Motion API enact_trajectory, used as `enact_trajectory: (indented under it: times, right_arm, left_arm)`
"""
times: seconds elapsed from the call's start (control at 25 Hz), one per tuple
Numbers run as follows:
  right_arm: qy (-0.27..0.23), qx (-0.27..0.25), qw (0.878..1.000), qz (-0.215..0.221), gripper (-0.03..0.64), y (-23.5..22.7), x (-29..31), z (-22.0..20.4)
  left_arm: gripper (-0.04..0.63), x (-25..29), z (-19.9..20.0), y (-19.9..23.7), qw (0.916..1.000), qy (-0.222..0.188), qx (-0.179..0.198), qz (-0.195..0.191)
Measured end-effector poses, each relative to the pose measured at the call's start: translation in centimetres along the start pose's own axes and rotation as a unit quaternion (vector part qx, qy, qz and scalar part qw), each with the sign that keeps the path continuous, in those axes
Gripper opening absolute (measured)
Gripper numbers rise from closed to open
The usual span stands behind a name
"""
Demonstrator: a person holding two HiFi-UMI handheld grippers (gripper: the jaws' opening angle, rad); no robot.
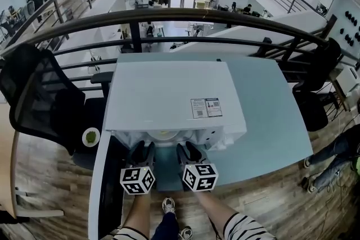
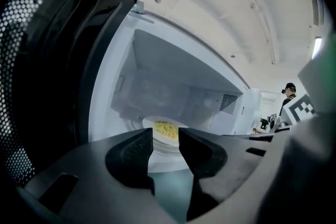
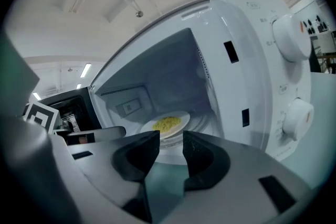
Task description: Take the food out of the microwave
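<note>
Food (image 2: 166,129), a yellow heap on a white plate (image 3: 183,119), shows through the gap of each of our grippers, and neither has reached it yet. We hold the left gripper (image 2: 165,139) with its jaws apart and nothing between them. The right gripper (image 3: 171,140) is likewise parted and empty, with only the teal table (image 1: 270,121) showing beneath. We hold them side by side just before the mouth of the microwave (image 1: 174,95), each pointing slightly down at the plate. As we judge it, this lets one take the rim on either side so the load travels level. Beyond the jaws the plate sits in the middle of the cavity floor, well inside. The door (image 2: 47,60) stands wide open to our left, which leaves the opening free for both grippers. The control knobs (image 3: 292,35) are on the right of the cavity, clear of our path. The microwave itself rests on the table, near a railing (image 1: 185,17). Next, we think, comes a reach inward and a close on the plate's edge
</note>
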State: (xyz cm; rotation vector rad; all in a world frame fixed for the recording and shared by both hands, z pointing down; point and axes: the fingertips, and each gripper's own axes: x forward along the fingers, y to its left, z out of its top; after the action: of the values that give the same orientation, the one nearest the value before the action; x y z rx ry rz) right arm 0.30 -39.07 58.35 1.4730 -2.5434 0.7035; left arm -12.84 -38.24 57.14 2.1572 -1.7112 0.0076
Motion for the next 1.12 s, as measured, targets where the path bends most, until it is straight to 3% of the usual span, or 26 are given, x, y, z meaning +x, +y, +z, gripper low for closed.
enact_trajectory:
  times: [0.56,0.8,1.12]
  right_arm:
    - [0.016,0.031,0.998,-0.043,0.131,-1.2,5.6,0.1]
    - [0.024,0.039,0.997,-0.055,0.13,-1.5,6.5,0.3]
    - [0.032,0.038,0.997,-0.061,0.13,-1.6,7.2,0.4]
  left_arm:
    - [0.142,4.9,0.6,2.4,0.999,0.037,0.004,0.024]
    - [0.166,6.0,0.5,1.9,0.9973,0.07,-0.002,0.02]
    - [0.166,6.2,-0.5,1.8,0.9966,0.081,-0.008,0.013]
